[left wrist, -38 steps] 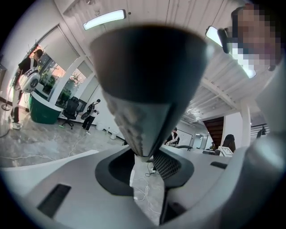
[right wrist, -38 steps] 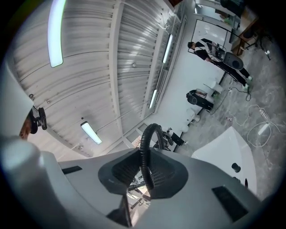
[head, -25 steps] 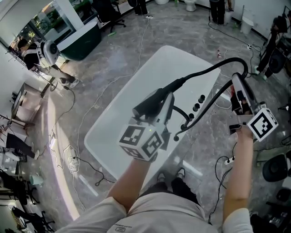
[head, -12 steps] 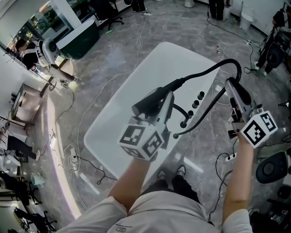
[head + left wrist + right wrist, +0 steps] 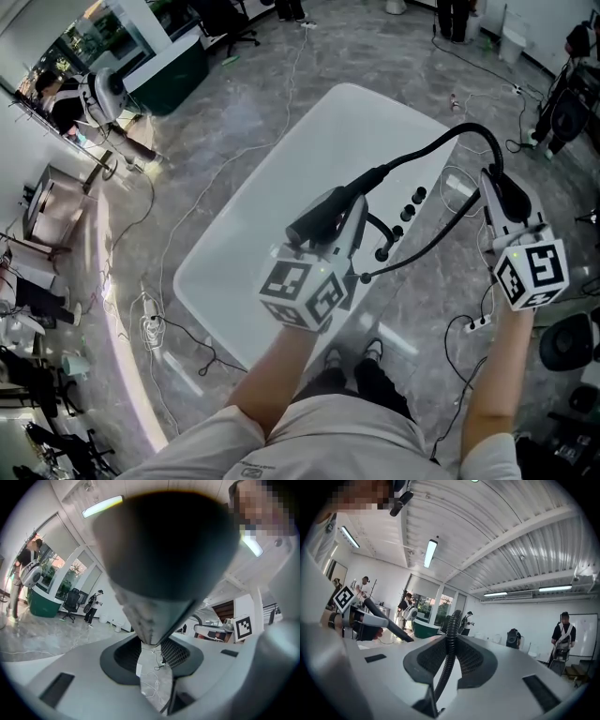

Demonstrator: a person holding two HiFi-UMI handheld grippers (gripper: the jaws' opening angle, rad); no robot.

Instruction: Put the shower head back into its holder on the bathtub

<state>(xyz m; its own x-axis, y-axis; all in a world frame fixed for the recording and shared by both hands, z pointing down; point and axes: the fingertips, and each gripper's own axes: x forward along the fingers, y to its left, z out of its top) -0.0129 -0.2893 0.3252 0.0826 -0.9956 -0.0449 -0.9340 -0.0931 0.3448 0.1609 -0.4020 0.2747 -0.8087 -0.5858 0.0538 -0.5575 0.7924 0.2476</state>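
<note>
Clamping shower head [image 5: 321,218] in left gripper [image 5: 349,217] over tub [image 5: 272,197] right edge, little changed. Pinching hose [image 5: 441,142] in right gripper [image 5: 503,192], rolled since a second ago.

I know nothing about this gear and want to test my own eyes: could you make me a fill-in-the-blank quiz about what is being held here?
1. The left gripper clamps the black ____ in its fingers.
2. The right gripper pinches a ribbed black ____ between its fingers.
3. Below the left gripper stands a white ____.
Missing words: shower head; hose; bathtub.
</note>
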